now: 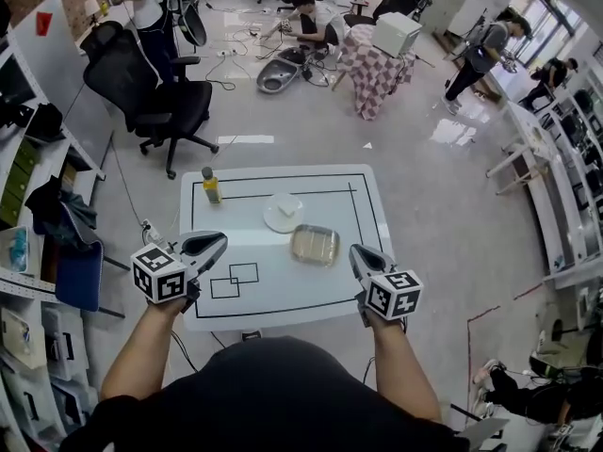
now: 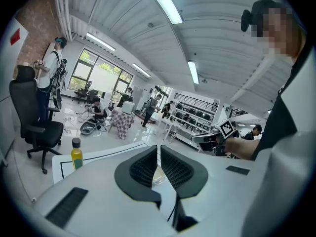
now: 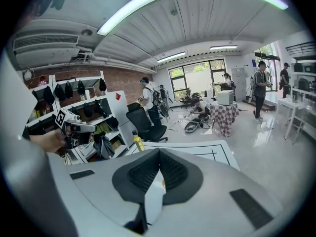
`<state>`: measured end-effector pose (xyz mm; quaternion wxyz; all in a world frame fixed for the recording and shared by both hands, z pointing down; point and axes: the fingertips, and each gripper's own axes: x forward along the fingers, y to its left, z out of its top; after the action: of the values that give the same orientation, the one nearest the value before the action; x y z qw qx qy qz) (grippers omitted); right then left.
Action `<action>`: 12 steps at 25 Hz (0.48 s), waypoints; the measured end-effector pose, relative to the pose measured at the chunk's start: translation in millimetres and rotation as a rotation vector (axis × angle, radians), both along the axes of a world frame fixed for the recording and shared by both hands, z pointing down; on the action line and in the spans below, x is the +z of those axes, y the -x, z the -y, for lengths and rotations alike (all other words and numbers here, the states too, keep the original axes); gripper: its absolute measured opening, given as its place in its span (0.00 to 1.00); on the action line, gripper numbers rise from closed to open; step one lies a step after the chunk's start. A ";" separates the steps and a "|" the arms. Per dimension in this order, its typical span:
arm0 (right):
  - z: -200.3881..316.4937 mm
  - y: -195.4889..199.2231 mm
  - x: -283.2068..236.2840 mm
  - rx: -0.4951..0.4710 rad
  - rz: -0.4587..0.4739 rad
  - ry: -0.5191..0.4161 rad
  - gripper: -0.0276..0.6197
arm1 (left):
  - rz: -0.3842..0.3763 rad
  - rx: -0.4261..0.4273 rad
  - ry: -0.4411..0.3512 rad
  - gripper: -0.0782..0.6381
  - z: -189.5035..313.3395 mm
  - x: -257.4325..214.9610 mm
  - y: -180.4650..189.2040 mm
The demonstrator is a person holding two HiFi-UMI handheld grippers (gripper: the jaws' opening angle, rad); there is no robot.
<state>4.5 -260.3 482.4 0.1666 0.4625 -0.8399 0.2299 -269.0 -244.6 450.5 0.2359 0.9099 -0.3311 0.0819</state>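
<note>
Your left gripper hovers over the near left part of the white table. Its jaws are closed to a thin slit and have nothing between them. Your right gripper hangs over the near right edge, with its jaws pressed together at the tips and likewise empty.

The closest thing to both is the clear rectangular dish, which lies between the two grippers and a little farther out. It is just left of the right gripper's tip and apart from it. A round white plate sits just beyond the dish, toward the far left of it.

A small bottle of yellow liquid with a dark cap stands upright at the far left corner, well apart from both grippers. In the left gripper view a pale glassy patch shows through the slit, perhaps the dish, though it is too blurred to be sure. Two small outlined rectangles are drawn on the table just right of the left gripper.
</note>
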 end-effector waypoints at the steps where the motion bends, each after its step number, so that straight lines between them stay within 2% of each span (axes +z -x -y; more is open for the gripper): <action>1: 0.4 4.8 1.6 0.002 0.009 -0.002 0.06 | -0.003 0.007 0.000 0.16 2.7 2.0 4.5; 12: -14.3 18.9 48.5 0.060 0.028 0.072 0.06 | -0.010 0.042 0.001 0.16 20.7 12.6 32.3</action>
<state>-14.4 -246.0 531.0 0.1647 0.4778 -0.8191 0.2714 -301.3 -265.3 463.1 0.2362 0.9169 -0.3109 0.0823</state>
